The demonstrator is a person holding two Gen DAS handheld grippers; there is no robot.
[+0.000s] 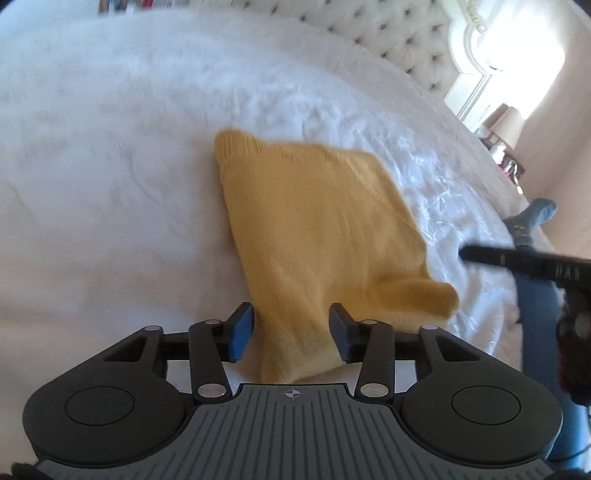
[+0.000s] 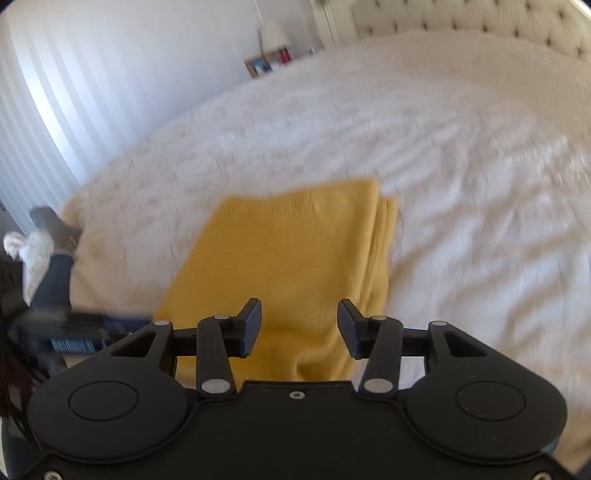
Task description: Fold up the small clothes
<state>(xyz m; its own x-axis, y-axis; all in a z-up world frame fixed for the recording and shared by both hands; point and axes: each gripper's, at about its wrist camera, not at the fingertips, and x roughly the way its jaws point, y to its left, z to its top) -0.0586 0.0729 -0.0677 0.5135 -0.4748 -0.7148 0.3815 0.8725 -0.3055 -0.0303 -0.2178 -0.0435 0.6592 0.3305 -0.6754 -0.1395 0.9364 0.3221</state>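
The left gripper (image 1: 291,332) is black with blue-faced jaws, silver pivot pins, a grey ribbed plate and a small crosshair mark. The right gripper (image 2: 299,328) is all black, with a small triangle mark. The person wears blue trousers (image 1: 535,306) and patterned blue-grey socks (image 1: 532,218).

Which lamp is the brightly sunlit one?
The lamp by the window, in the left wrist view; the other lamp, against the plain wall, sits in shade.
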